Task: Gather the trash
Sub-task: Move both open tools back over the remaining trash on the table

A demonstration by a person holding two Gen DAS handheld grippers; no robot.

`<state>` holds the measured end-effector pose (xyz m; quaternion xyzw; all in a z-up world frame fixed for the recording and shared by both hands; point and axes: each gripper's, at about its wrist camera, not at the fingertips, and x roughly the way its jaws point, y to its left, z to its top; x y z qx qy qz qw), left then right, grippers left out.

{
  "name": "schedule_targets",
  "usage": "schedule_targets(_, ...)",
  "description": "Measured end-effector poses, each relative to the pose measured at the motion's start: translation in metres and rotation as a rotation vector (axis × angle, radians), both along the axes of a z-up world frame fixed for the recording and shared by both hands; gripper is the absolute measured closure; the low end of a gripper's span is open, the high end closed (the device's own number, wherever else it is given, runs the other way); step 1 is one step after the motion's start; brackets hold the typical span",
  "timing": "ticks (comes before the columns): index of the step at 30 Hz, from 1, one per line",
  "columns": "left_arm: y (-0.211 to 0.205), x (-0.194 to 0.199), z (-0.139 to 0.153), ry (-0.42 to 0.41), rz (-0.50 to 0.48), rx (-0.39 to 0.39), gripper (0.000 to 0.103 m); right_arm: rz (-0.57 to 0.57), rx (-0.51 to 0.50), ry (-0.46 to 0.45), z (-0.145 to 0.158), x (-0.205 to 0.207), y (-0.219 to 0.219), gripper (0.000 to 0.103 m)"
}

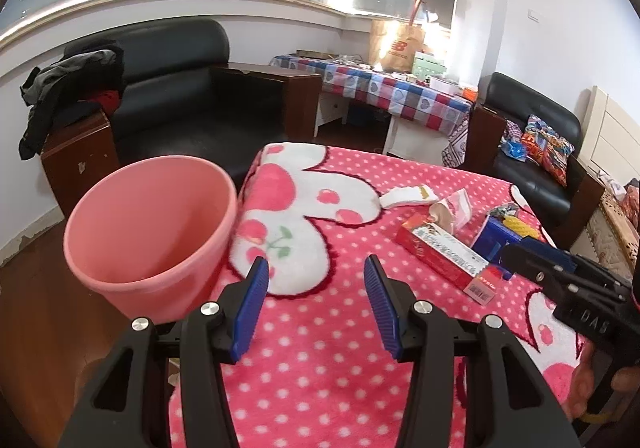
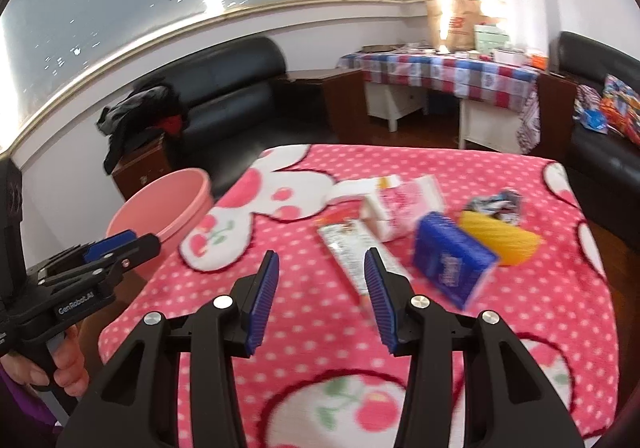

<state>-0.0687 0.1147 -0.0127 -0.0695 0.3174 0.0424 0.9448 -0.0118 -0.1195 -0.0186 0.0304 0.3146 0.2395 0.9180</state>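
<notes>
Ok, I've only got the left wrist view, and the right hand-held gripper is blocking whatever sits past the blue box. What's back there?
Observer: A yellow ribbed item lies on the blanket, just behind the blue box and in full view from the right wrist.
Operator: And is the right one carrying anything?
Observer: No. The right hand-held gripper is open and empty, its tips by the near end of the red-and-white carton.
</notes>
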Motion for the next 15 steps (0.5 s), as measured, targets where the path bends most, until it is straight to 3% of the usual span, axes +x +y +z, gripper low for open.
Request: schedule_targets(15,-0.035,0.039,-0.012,0.017,-0.090,0.014,0.054,-0.251,0.023,-0.018,0.005,0.062,-0.103,0.058)
